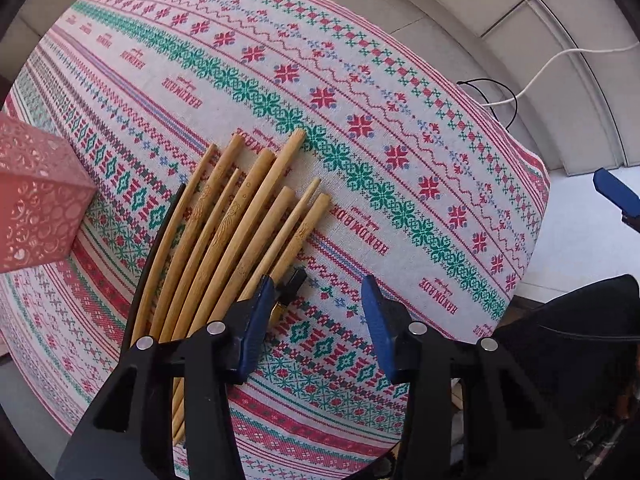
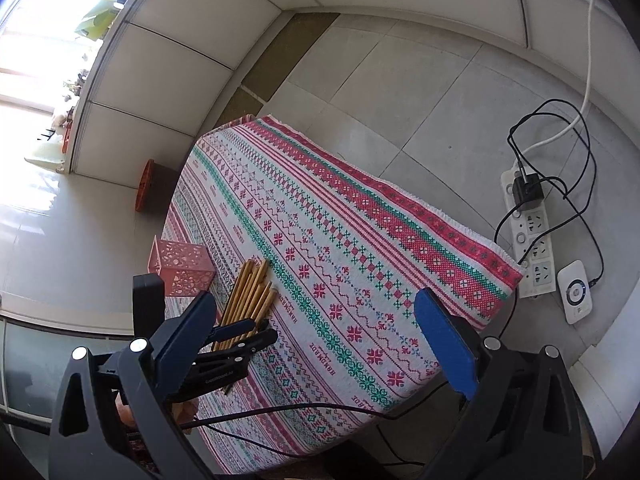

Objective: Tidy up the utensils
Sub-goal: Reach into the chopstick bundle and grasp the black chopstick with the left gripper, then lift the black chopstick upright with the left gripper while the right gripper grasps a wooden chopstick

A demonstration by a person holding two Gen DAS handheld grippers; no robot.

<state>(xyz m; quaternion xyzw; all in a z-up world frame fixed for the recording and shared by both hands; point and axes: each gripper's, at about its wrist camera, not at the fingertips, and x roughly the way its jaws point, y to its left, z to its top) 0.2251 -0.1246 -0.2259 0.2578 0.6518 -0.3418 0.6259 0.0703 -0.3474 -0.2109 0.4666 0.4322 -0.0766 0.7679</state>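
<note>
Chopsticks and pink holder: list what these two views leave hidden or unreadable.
- Chopsticks: near ends hidden in the left wrist view behind the left gripper; exact count unclear where the sticks overlap.
- Chopsticks, right wrist view: lower ends covered by the left gripper.
- Pink holder: cut off by the left edge of the left wrist view; its inside is not visible in either view.
- Right gripper: only one blue fingertip shows at the right edge of the left wrist view.

We see the chopsticks' (image 1: 224, 236) lower ends hidden behind the left gripper (image 1: 316, 320); the pink holder (image 1: 36, 200) runs off frame.
</note>
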